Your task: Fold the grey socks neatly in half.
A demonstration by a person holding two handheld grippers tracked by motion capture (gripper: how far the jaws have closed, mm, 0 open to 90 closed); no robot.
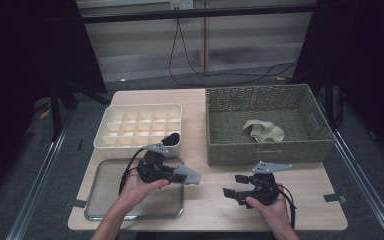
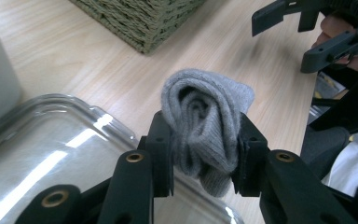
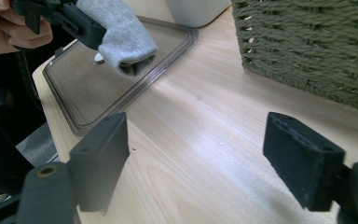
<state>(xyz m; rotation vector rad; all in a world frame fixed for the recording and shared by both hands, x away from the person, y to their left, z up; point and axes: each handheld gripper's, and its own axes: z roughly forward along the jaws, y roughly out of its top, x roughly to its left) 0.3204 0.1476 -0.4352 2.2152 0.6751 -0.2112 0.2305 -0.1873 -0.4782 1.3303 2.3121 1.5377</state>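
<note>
- Your left gripper [image 2: 204, 154] clamps a rolled grey sock [image 2: 205, 126], lifted over the tray's [image 1: 105, 200] right edge.
- Your right gripper [image 3: 205, 163] stands wide apart with nothing between the pads, over bare table [image 1: 215, 200], near the basket [image 1: 270, 150].

No readable text, label, brand, number or sign on anything in view

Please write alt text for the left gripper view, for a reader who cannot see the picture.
The left tool grips a rolled grey sock between its two black jaws, above the rim of a metal tray on a wooden table. A green woven basket stands behind.
</note>
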